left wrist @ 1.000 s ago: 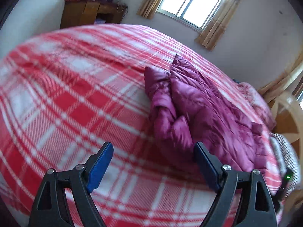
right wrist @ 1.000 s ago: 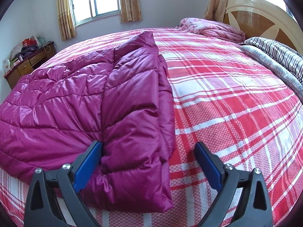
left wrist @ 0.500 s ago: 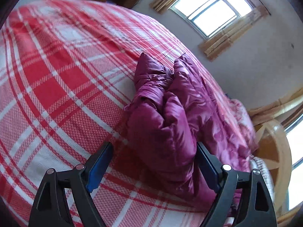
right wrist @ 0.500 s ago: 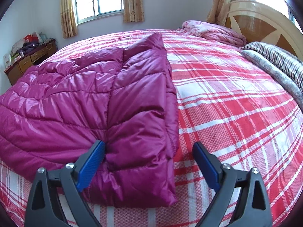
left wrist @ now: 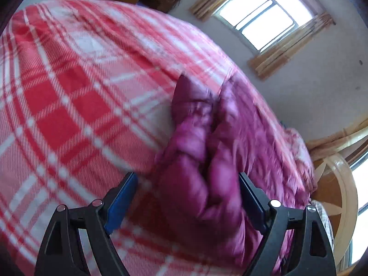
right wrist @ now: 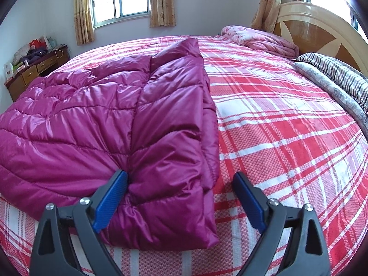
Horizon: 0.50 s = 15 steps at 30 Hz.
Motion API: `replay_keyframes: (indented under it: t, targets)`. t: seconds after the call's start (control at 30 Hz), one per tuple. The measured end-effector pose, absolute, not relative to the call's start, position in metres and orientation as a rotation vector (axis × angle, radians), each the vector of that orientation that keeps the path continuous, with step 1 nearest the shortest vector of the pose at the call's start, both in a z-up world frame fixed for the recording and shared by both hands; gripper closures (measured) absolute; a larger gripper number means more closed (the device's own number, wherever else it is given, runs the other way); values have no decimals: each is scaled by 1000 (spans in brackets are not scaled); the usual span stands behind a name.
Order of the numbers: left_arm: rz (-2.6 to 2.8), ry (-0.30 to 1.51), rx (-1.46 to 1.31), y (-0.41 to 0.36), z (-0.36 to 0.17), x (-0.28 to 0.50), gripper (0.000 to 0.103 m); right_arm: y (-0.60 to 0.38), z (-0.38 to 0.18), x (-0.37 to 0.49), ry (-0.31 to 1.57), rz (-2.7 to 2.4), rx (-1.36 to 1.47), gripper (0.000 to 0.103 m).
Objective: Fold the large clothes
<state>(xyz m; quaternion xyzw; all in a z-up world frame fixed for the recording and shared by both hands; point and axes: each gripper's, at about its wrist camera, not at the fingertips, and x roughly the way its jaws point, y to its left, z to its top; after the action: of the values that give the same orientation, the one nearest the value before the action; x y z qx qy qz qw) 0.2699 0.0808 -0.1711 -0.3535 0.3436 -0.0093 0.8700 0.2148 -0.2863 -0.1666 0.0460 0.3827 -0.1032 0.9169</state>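
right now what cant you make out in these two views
- Left wrist view: motion blur hides whether the left gripper pads press the jacket.
- Right wrist view: the jacket's left part runs off the frame edge.
- Desk clutter: too small to identify.

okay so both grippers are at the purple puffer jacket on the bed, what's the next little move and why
Probably close the left gripper fully on the bunched edge of the purple jacket. Its jaws have just been closing, and the padded fabric sits between them, against one pad only. The right gripper is open around the folded panel's near corner on the plaid blanket, so it likely closes next.
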Motion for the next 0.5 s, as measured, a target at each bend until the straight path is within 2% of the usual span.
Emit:
replay_keyframes:
  t: [0.03,0.07,0.1,0.13,0.2,0.27,0.37,0.5]
  targets:
    - [-62,710,-731,80,-167,275,63,-283,-162,214,800,-201,74,15]
    - [-143,719,-735,79,-162,280,81,-281,-157,214,815,-186,53,26]
    - [-176,710,-718,76,-152,281,84,-279,-151,212,823,-174,36,36]
    - [-188,693,-658,70,-138,279,88,-278,-147,210,827,-169,28,38]
    - [-238,622,-513,47,-106,268,90,-277,-143,208,839,-170,5,46]
    - [-246,542,-267,5,-71,252,91,-277,-146,208,855,-175,-19,46]
    - [-317,437,-57,-53,-36,229,91,-286,-146,206,866,-171,8,49]
    - [-463,389,73,-114,-21,216,91,-302,-145,201,863,-165,82,48]
